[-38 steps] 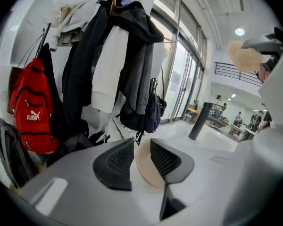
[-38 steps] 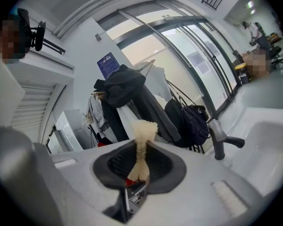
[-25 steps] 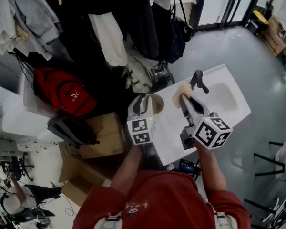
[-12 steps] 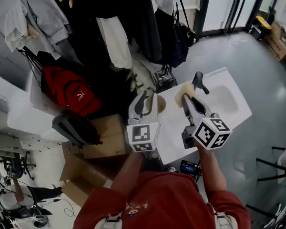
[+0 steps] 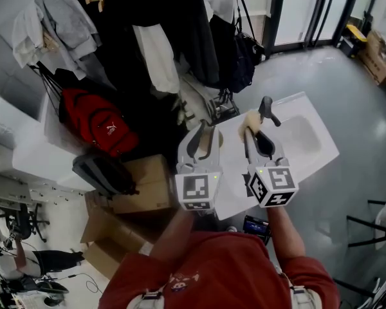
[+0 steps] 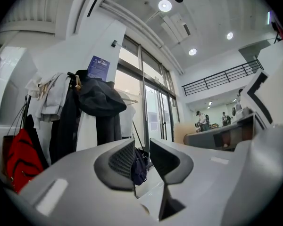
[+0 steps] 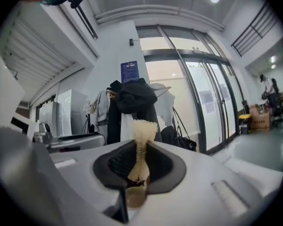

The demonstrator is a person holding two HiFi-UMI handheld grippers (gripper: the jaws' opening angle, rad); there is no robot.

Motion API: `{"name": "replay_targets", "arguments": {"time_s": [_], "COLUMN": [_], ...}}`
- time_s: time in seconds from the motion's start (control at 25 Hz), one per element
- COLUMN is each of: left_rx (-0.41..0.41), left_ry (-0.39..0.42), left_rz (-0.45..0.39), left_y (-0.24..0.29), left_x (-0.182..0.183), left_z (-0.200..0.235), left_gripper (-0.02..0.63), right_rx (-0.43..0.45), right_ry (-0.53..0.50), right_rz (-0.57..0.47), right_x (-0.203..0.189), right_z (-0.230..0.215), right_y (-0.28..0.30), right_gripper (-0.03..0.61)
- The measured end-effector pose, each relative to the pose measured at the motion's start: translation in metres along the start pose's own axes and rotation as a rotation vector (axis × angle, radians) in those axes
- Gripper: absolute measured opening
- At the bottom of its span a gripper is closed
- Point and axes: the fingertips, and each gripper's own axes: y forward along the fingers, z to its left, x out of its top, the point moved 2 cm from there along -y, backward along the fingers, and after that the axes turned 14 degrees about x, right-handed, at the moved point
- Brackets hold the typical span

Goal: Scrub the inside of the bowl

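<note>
A small tan bowl point(image 5: 217, 139) sits on the white counter point(image 5: 231, 172) left of the sink basin point(image 5: 302, 134), mostly covered by my left gripper point(image 5: 202, 132). That gripper hovers above the bowl and points level. In the left gripper view my left gripper point(image 6: 141, 161) has a gap between its pads with nothing in it; its jaws have just been closing. My right gripper point(image 5: 251, 132) is shut on a pale yellow scrubbing sponge point(image 5: 249, 120) beside the black faucet point(image 5: 266, 108). The sponge point(image 7: 142, 133) stands pinched between the right gripper point(image 7: 140, 161) pads.
A rack of hanging coats point(image 5: 174, 37) stands just beyond the counter. A red backpack point(image 5: 93, 124), a dark bag point(image 5: 103, 172) and cardboard boxes point(image 5: 138, 185) lie to the left. Grey floor stretches to the right toward glass doors point(image 5: 302, 5).
My left gripper has risen above the bowl, so its marker cube looms larger and hides more of the bowl. The right gripper has rolled about its own axis, still holding the sponge.
</note>
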Motion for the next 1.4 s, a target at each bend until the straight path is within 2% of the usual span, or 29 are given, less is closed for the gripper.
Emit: {"name": "replay_targets", "arguments": {"time_s": [0.2,0.44,0.72,1.4], "left_rx": [0.005,0.015,0.019,0.017], "left_ry": [-0.003,-0.004,-0.007,-0.017], "left_rz": [-0.023,-0.034,-0.03,-0.022], "left_y": [-0.008,-0.012,-0.014,-0.014], "left_x": [0.007,0.009,0.006,0.0], "left_z": [-0.003,-0.005,-0.007,-0.006], "left_gripper": [0.089,0.064,0.006,0.006], "right_rx": [-0.036,-0.028,-0.026,-0.044], "right_ry": [-0.158,-0.212,-0.233,-0.233], "right_rz": [-0.025,-0.037,-0.022,-0.034], "right_x": [0.003,0.003,0.0,0.0], "right_z": [0.009,0.016,0.018,0.017], "right_y": [-0.006,-0.009,-0.009,-0.01], "right_gripper": [0.051,0.051,0.052,0.052]}}
